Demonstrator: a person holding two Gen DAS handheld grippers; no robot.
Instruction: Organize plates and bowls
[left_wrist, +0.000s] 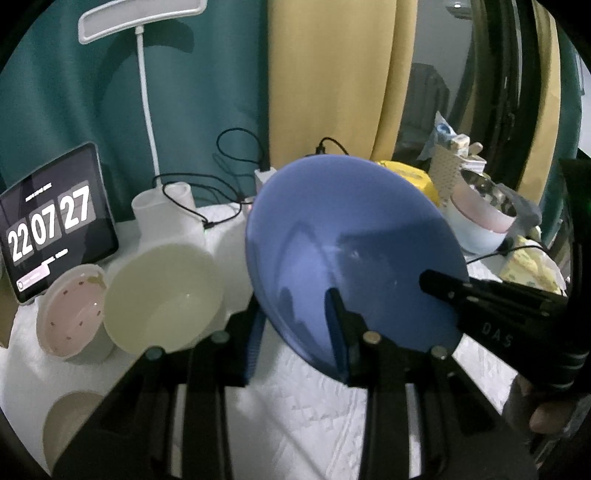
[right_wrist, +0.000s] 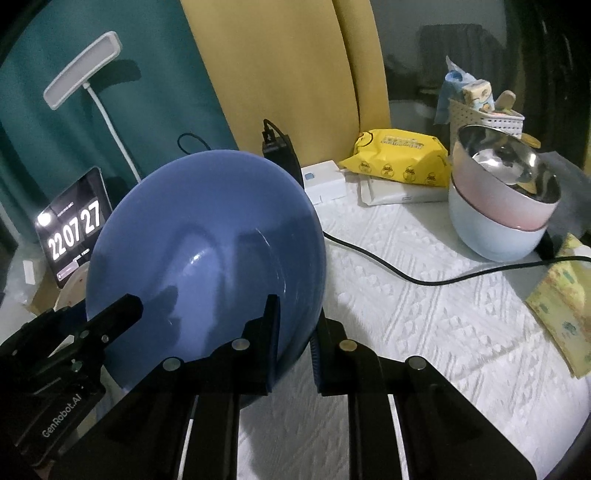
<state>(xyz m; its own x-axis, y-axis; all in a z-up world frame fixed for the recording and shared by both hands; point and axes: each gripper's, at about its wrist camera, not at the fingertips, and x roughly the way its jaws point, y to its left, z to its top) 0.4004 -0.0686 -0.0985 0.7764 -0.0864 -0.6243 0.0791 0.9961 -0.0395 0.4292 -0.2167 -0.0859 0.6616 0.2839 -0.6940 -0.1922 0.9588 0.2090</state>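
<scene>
A blue plate (left_wrist: 351, 240) hangs tilted above the white tablecloth, its face toward both cameras. My left gripper (left_wrist: 295, 332) is shut on its lower rim, one finger in front and one behind. My right gripper (right_wrist: 295, 332) is shut on the plate (right_wrist: 207, 229) at its lower right rim. A right-gripper fingertip (left_wrist: 432, 280) shows at the plate's right side in the left wrist view. A left-gripper fingertip (right_wrist: 129, 304) shows at its lower left in the right wrist view.
A cream bowl (left_wrist: 162, 295), a pink-lined bowl (left_wrist: 74, 310) and a beige bowl (left_wrist: 70, 424) sit left of the plate. Stacked bowls with a steel one on top (right_wrist: 502, 206) stand at the right. A tablet clock (left_wrist: 55, 221), yellow wipes pack (right_wrist: 399, 155) and black cable (right_wrist: 388, 266) lie on the tablecloth.
</scene>
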